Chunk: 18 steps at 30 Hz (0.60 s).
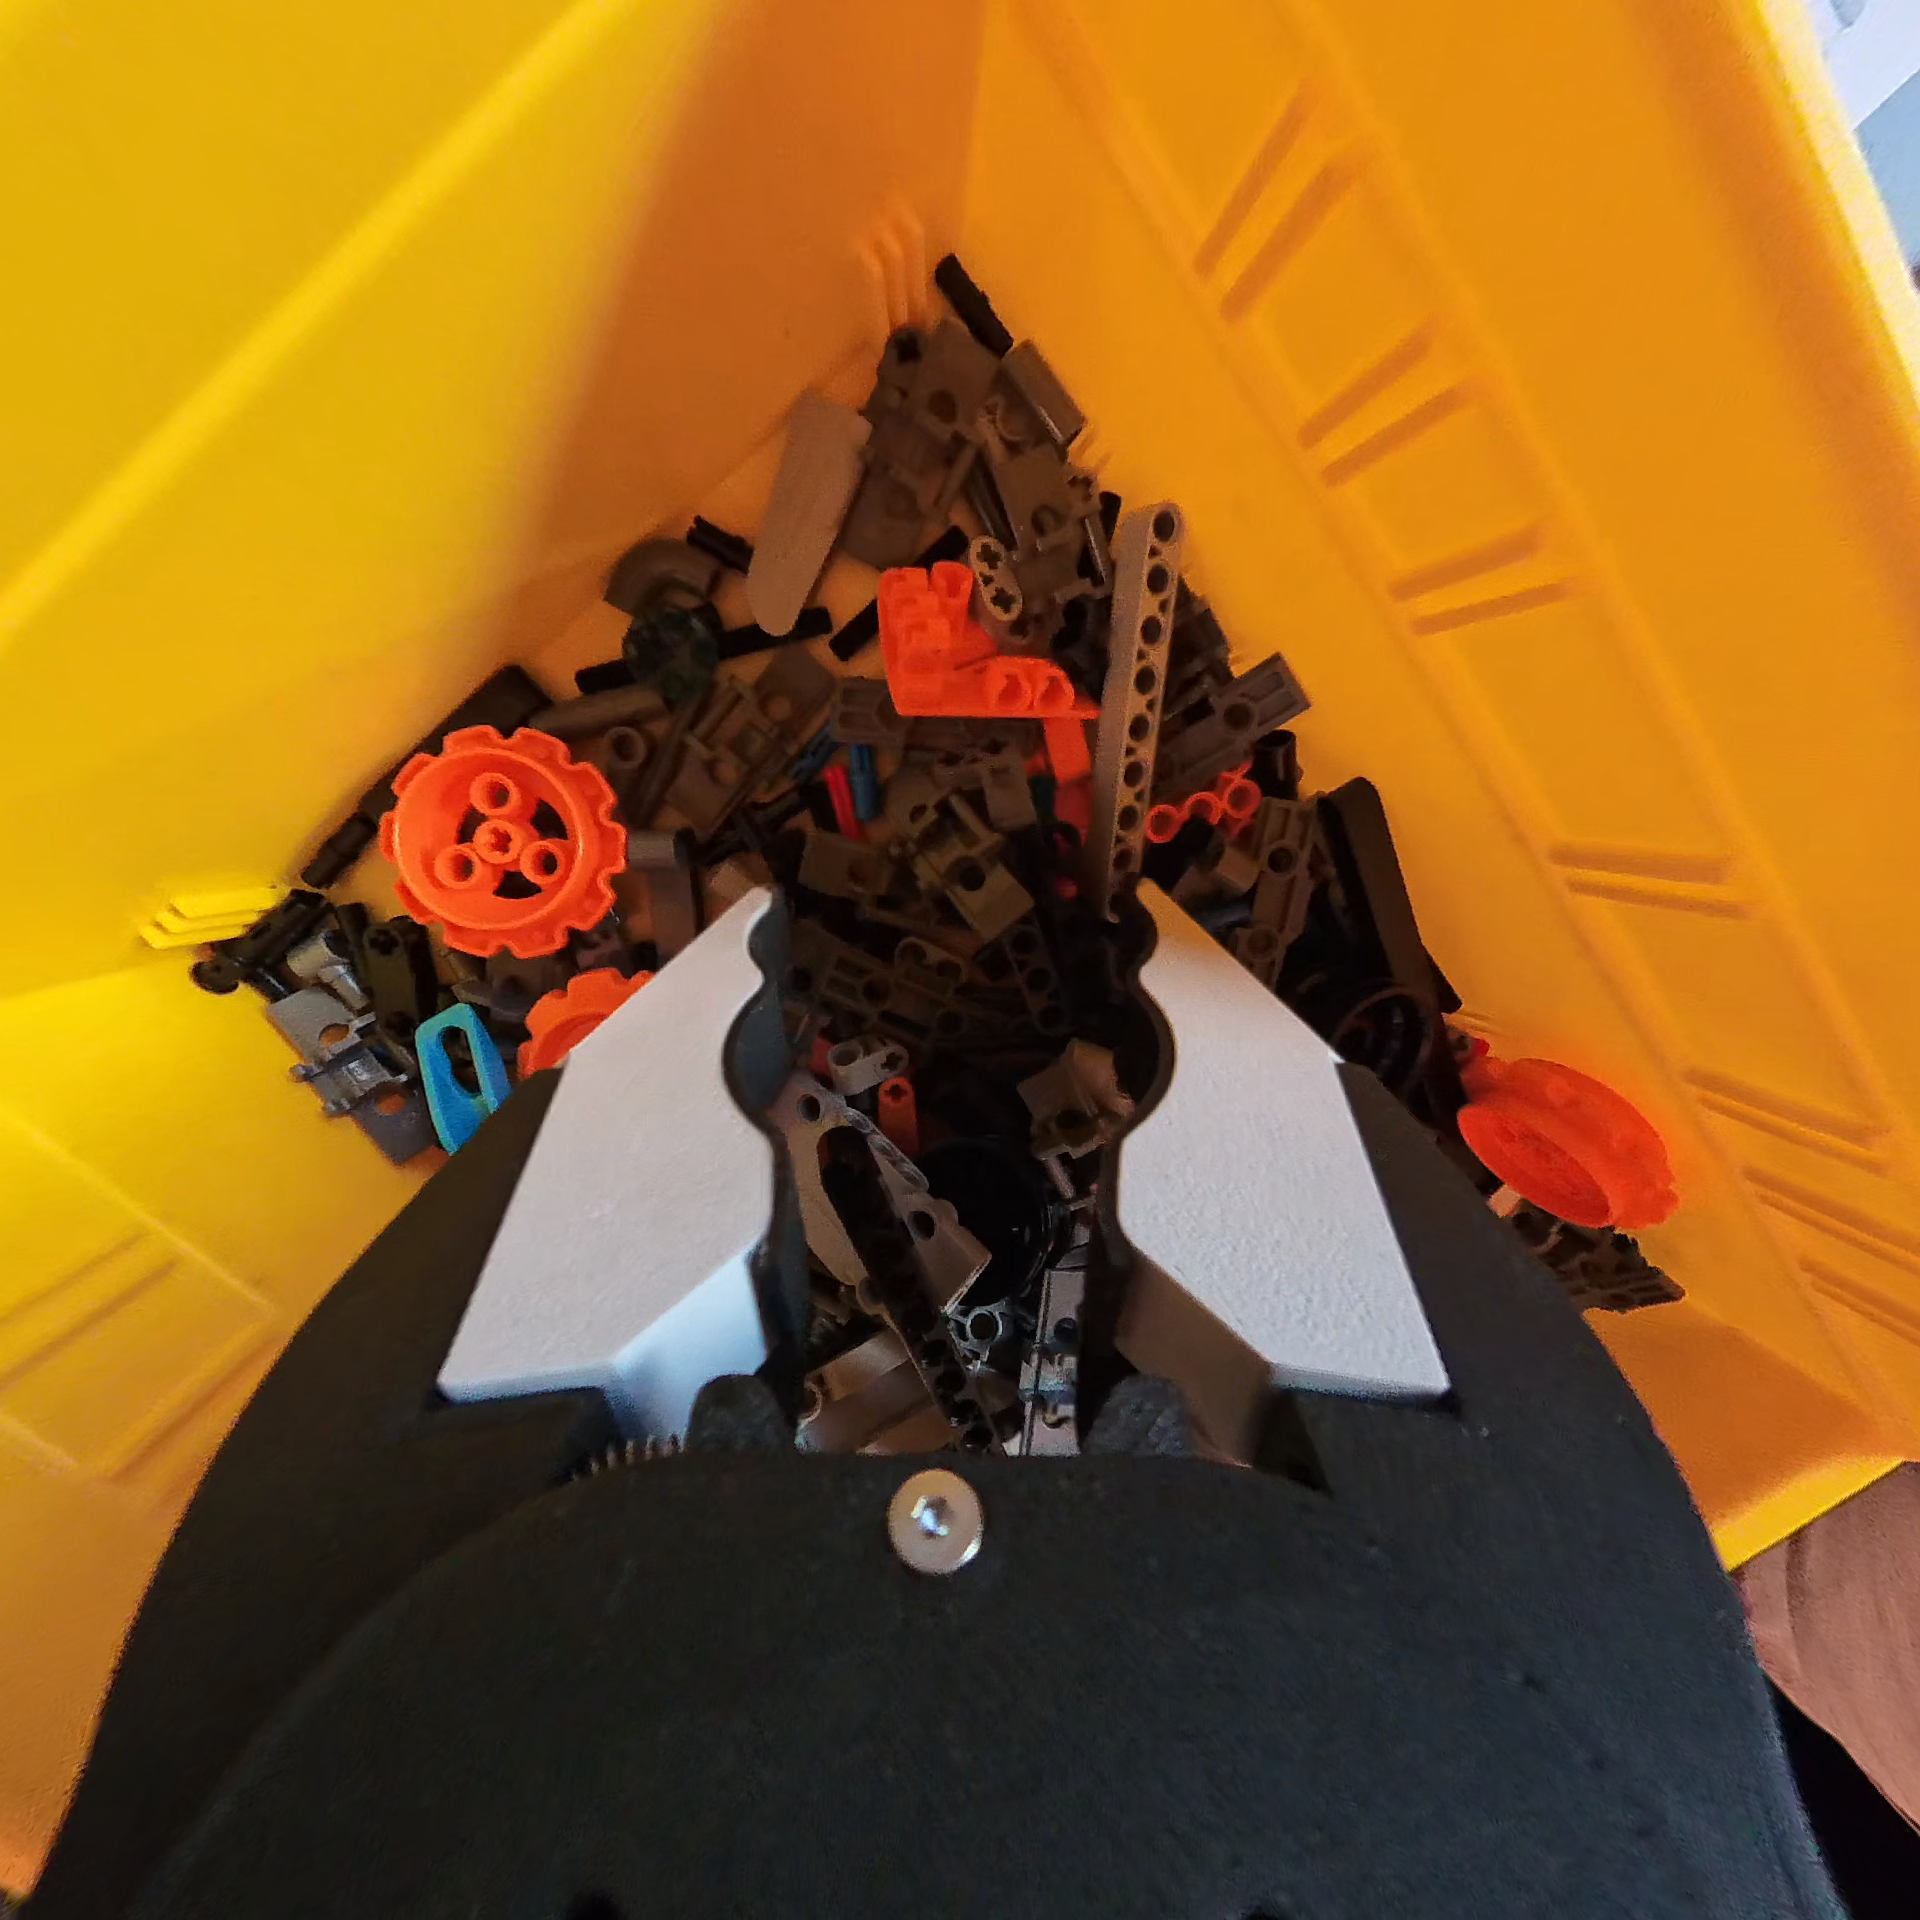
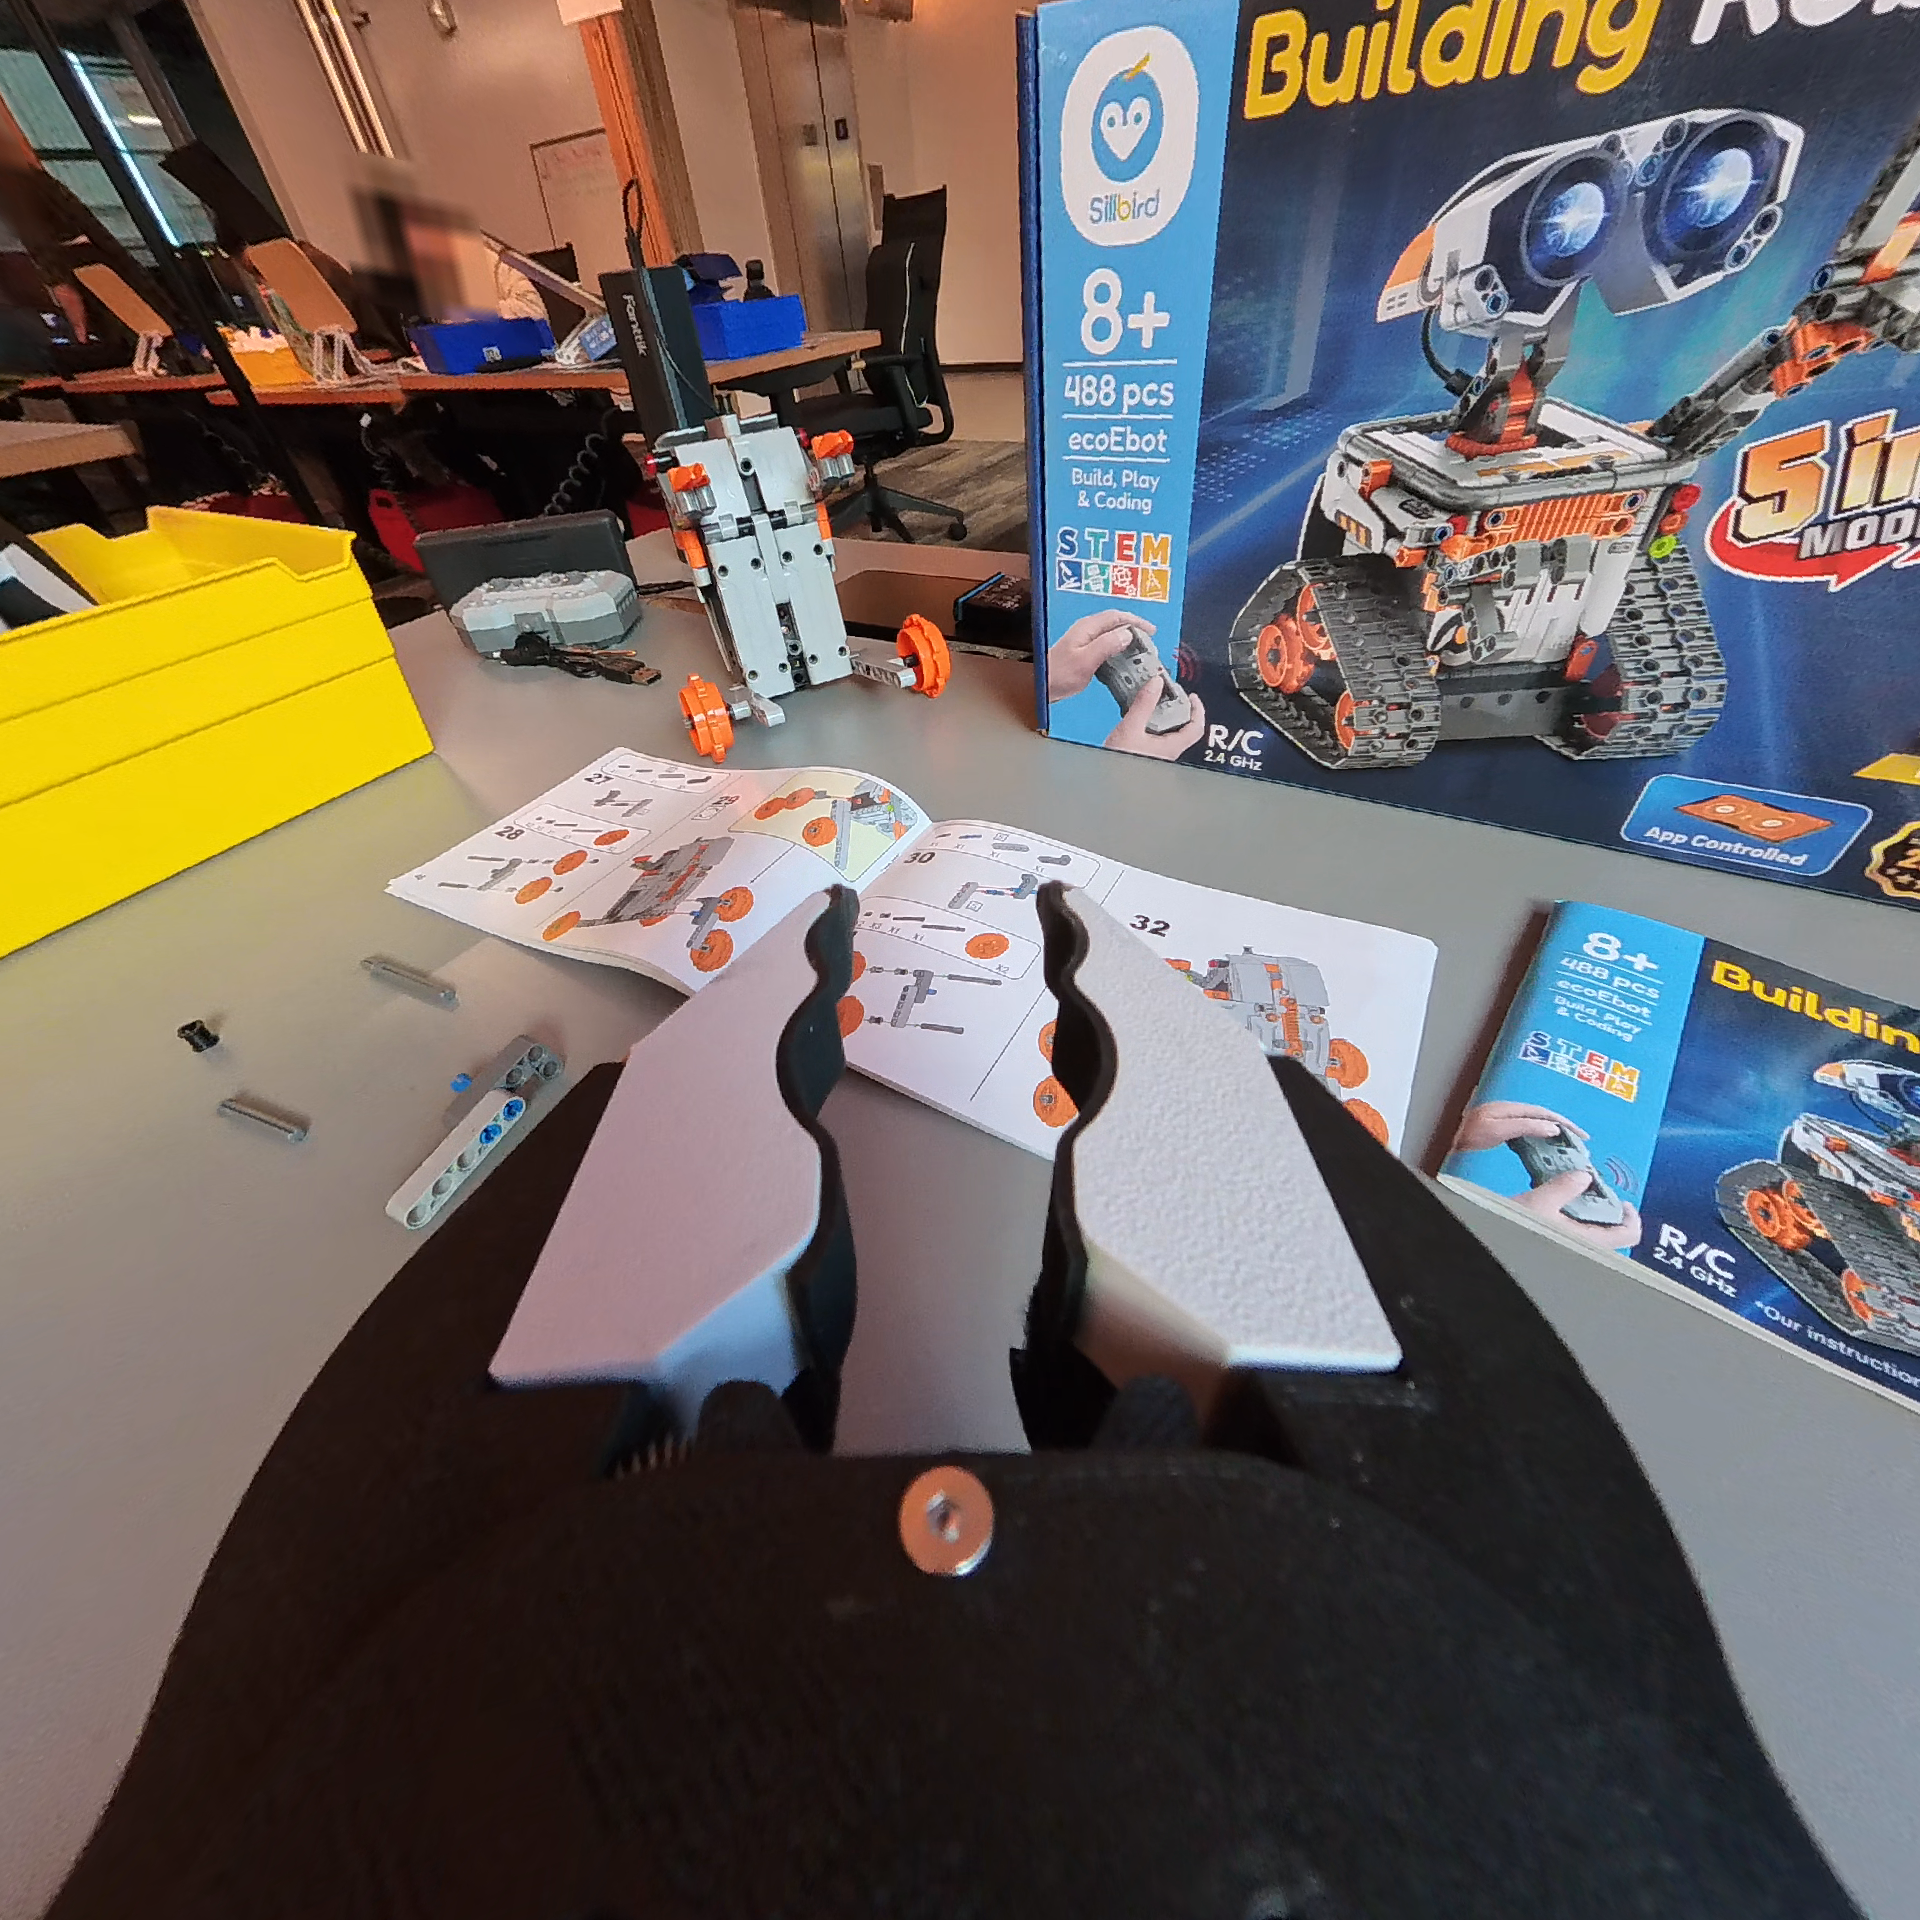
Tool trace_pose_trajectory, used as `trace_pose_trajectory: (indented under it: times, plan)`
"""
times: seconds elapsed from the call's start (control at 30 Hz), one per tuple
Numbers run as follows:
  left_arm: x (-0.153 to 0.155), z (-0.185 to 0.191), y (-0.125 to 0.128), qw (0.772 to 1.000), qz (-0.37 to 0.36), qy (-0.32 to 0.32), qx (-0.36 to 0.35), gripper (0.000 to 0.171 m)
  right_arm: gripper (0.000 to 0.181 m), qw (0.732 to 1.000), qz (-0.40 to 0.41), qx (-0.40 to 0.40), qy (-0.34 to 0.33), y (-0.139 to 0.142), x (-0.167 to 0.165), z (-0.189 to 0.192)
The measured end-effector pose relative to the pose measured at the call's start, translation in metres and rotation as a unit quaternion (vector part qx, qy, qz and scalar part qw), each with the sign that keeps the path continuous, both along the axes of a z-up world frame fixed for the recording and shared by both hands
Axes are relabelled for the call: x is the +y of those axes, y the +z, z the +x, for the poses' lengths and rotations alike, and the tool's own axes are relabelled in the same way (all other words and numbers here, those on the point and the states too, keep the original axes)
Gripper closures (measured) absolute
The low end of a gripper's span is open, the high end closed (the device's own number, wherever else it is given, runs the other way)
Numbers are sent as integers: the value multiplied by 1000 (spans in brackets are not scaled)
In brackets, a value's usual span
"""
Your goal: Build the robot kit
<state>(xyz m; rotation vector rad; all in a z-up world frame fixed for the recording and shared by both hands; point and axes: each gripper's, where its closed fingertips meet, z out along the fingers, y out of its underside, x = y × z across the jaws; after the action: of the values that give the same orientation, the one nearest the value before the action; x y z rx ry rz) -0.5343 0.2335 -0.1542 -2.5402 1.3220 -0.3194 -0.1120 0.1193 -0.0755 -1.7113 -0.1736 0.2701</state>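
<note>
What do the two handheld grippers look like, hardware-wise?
Both match. The left gripper and right gripper each have a rounded matte black body with a textured surface, one silver screw at its centre, and two angular white fingers lined with wavy black pads. Small gear teeth show at the base of each one's left-hand finger. No cables, markings or sleeves are visible.

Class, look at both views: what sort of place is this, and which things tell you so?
Probably a shared office or lab workspace. Behind the grey table stand desks with blue bins and an office chair. On the table are an open instruction booklet and a half-built toy robot.
</note>
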Motion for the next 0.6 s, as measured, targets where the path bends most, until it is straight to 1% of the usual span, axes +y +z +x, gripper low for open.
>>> trace_pose_trajectory:
  times: [0.03,0.07,0.1,0.13,0.17,0.23,0.27,0.37,0.43,0.53,0.57,0.6]
  plan:
    - [0,-1,0,1000,1,-1,8,115,146,1000,0,1,0,0,0,0]
    - [-1,-3,-1,1000,2,-3,21,125,146,1000,-1,2,-1,0,0,1]
    - [-3,-5,-2,999,3,-10,35,140,146,1000,-1,4,-1,0,0,1]
    - [-6,-7,-2,999,7,-18,47,146,146,1000,-1,6,-1,0,0,1]
    - [-9,-9,-1,998,9,-27,57,161,146,1000,0,8,-2,0,0,2]
    - [-18,-16,0,997,8,-34,73,161,146,1000,2,12,-1,1,0,2]
    - [-22,-19,3,997,9,-32,74,165,146,1000,1,14,0,1,0,2]
    - [-47,-29,17,998,-14,-24,50,165,146,1000,3,18,1,2,0,1]
    - [-58,-42,27,999,-6,-14,50,165,146,1000,6,21,4,4,-1,0]
    - [-76,-55,36,999,-5,-19,33,165,146,1000,11,23,7,7,-1,-1]
    - [-79,-56,38,1000,-5,-14,20,153,146,1000,11,25,9,8,-1,-2]
    - [-78,-55,41,1000,-1,-9,5,133,146,1000,13,26,11,9,-2,-3]
